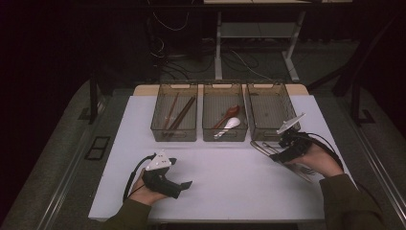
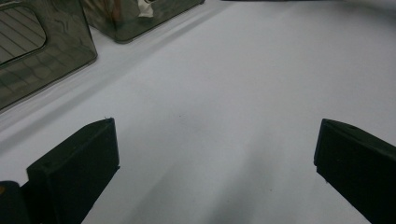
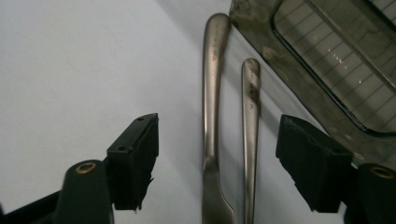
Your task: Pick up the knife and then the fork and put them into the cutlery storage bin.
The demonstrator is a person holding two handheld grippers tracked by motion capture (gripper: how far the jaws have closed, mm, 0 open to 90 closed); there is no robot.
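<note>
Two metal cutlery pieces lie side by side on the white table [image 1: 230,177], just in front of the right-hand clear bin [image 1: 270,111]. In the right gripper view the wider knife handle [image 3: 212,88] and a thinner handle [image 3: 251,112] run between the jaws of my right gripper [image 3: 217,142], which is open around them without touching. From the high view the right gripper [image 1: 276,154] sits over the cutlery [image 1: 261,146]. My left gripper [image 1: 183,185] rests open near the front left, with bare table between its jaws [image 2: 217,135].
Three clear bins stand in a row at the back: the left bin [image 1: 174,117] holds chopsticks, the middle bin [image 1: 225,117] a red-brown spoon and a white spoon [image 1: 230,124]. The bin corner [image 3: 322,70] is close to my right jaw.
</note>
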